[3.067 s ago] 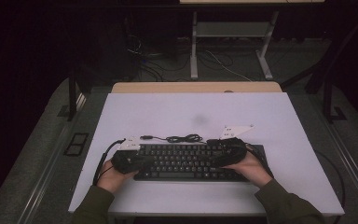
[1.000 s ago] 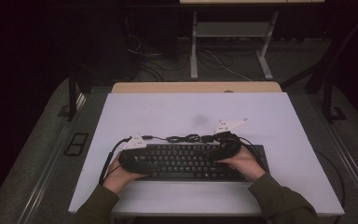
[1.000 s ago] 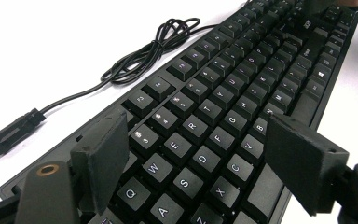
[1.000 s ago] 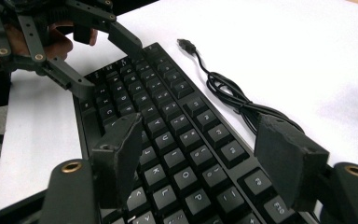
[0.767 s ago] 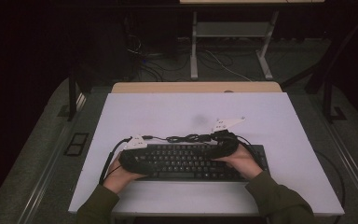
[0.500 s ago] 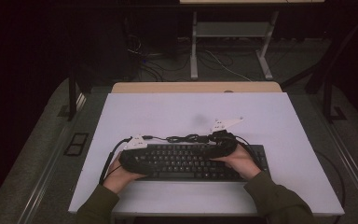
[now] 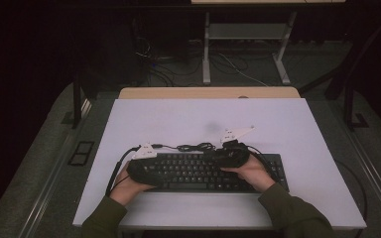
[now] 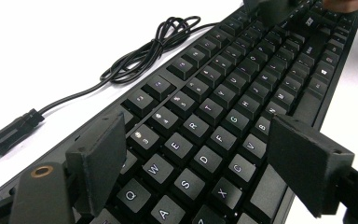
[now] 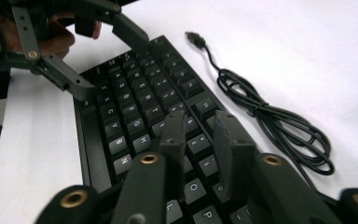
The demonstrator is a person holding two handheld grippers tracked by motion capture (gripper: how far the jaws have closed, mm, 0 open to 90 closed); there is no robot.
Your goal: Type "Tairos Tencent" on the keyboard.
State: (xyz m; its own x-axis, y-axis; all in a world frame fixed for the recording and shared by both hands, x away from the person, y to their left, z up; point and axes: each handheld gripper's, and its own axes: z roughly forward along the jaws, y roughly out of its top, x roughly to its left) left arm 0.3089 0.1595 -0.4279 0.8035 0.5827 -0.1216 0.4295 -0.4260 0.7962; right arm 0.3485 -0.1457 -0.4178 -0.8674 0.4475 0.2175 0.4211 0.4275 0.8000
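Note:
A black keyboard point(image 7: 198, 171) lies near the table's front edge, its black cable point(image 7: 196, 147) coiled just behind it. My left gripper point(image 7: 144, 168) is over the keyboard's left end. In the left gripper view it is open point(image 8: 200, 163), one jaw by the far edge and one by the near edge, above the Q-to-B keys point(image 8: 200, 158). My right gripper point(image 7: 231, 155) is over the keyboard's middle. In the right gripper view point(image 9: 200, 135) its fingers point(image 9: 175, 140) stand low over the keys, a narrow gap apart, with nothing held. The left gripper point(image 9: 109, 65) is open at the keyboard's far end.
The cable's plug point(image 9: 193, 36) lies loose on the white table point(image 7: 287, 124). A wooden table edge point(image 7: 208, 92) sits behind, with a metal stand point(image 7: 248, 34) and floor cables beyond. Both of the person's hands rest at the keyboard's front.
My right gripper has slid left from the keyboard's right end to its middle. My left gripper has shifted slightly right onto the left end.

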